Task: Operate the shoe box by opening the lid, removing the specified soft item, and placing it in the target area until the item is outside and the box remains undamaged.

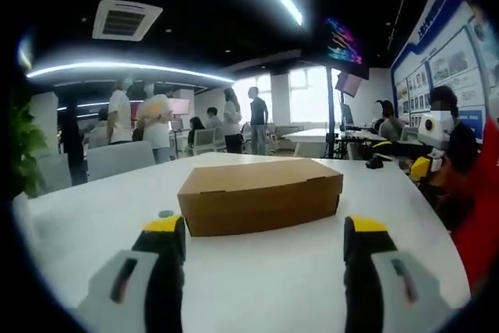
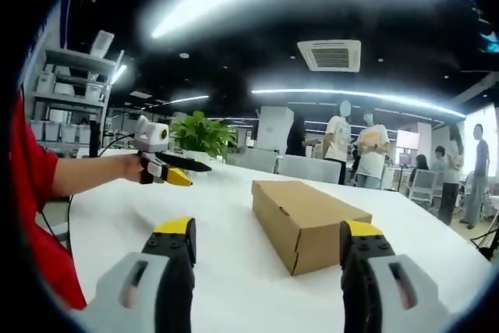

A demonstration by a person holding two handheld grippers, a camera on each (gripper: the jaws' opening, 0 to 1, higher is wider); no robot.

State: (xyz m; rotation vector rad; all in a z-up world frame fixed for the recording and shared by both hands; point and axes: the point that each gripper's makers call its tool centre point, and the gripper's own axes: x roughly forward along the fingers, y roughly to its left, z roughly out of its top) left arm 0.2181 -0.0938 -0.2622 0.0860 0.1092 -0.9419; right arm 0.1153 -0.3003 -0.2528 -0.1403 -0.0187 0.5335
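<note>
What the closed box and the picture edges hide

The lid of the plain brown cardboard shoe box (image 1: 261, 195) is down, hiding its inside. The bottom edge cuts off both grey, yellow-tipped claws: left claw (image 1: 265, 239), right claw (image 2: 267, 244). The white surface (image 2: 234, 271) also runs past that edge. Wall posters (image 1: 460, 60) are too blurred to read.

closed shoe box (image 2: 308, 222) on white table (image 2: 234, 271) beyond the gaping, empty right tongs (image 2: 269, 251).
</note>
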